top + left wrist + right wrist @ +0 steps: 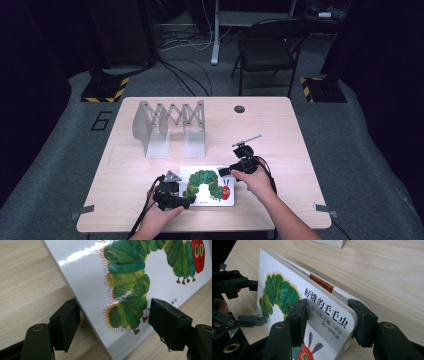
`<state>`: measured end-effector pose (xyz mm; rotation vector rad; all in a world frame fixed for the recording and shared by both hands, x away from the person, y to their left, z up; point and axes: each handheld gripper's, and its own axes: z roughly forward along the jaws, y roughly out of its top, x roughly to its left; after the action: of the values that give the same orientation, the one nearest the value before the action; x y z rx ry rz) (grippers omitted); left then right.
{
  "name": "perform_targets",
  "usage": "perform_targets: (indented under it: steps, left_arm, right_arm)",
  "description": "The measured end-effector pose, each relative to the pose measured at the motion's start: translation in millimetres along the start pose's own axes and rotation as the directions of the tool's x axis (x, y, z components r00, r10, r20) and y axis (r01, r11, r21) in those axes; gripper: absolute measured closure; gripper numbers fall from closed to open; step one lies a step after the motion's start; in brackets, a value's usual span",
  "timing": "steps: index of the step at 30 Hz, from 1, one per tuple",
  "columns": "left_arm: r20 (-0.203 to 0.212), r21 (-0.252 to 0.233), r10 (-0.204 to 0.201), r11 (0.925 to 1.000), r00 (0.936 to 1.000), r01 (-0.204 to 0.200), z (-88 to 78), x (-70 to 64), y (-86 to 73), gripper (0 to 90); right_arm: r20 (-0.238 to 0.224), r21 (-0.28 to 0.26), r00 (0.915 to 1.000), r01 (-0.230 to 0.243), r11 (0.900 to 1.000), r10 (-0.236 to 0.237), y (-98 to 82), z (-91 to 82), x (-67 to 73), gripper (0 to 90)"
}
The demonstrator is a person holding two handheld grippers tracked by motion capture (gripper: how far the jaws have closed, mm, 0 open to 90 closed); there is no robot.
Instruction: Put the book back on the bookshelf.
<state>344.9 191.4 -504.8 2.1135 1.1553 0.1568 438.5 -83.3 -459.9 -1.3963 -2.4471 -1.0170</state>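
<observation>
book (287, 297) | right gripper (328, 320) jaws hide corner | lower cover cut off

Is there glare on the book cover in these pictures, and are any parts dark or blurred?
Left gripper view: a bright streak of glare crosses the glossy white picture book with the green caterpillar near its top edge. Right gripper view: the cover's print is sharp, while the black jaws nearest the camera look soft. High view: the pale wooden table is well lit and the surrounding room is dark.
</observation>
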Motion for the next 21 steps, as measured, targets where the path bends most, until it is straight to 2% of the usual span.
perform_targets:
  steps: [3,4,7,10,13,14,15,18,19,21]
  left_arm:
    - [-0.008,-0.008,0.0,1.0,1.0,0.0,-1.2,1.4,1.3,28.6]
    - [-0.017,-0.013,-0.013,0.9998,0.9998,0.013,-2.6,1.7,2.6,29.6]
    - [-0.027,-0.008,-0.001,1.0,0.9996,0.001,-3.5,2.7,4.6,31.0]
    - [-0.054,-0.017,-0.006,0.9998,0.9985,0.005,-5.0,2.5,7.2,32.3]
    - [-0.059,-0.012,-0.007,0.9999,0.9982,0.006,-9.1,4.9,9.4,35.5]
    - [-0.064,-0.026,-0.017,0.9996,0.9978,0.015,-9.0,4.6,9.3,36.7]
    - [-0.071,-0.031,-0.005,0.9995,0.9975,0.003,-9.8,5.9,9.4,37.7]
    - [-0.083,-0.04,-0.005,0.9992,0.9965,0.001,-12.5,6.8,10.9,40.3]
    - [-0.09,-0.043,-0.004,0.9991,0.9959,0.0,-13.2,6.7,11.7,40.8]
    - [-0.107,-0.031,0.022,0.9992,0.9941,-0.025,-17.3,8.7,15.6,41.9]
  right_arm:
    - [0.009,-0.004,1.0,0.001,1.0,-0.001,-0.3,-1.2,1.8,51.2]
    - [0.02,-0.015,0.9997,0.012,1.0,-0.012,-0.4,-2.6,4.2,51.3]
    - [0.026,-0.018,0.9996,0.01,1.0,-0.009,0.5,-4.1,7.8,51.4]
    - [0.041,-0.027,0.9988,0.029,0.999,-0.028,2.7,-6.0,11.7,51.5]
    - [0.048,-0.04,0.9979,0.044,0.998,-0.043,4.3,-8.5,15.8,51.5]
    - [0.051,-0.05,0.9975,0.051,0.997,-0.049,4.7,-8.9,17.0,51.5]
    - [0.051,-0.046,0.9974,0.053,0.998,-0.051,5.2,-10.0,18.1,51.5]
    - [0.05,-0.059,0.9964,0.071,0.996,-0.068,7.1,-12.4,21.1,51.6]
    - [0.048,-0.074,0.997,0.064,0.995,-0.061,8.1,-12.9,23.2,51.6]
    - [0.044,-0.08,0.996,0.082,0.993,-0.078,10.9,-15.5,25.8,51.3]
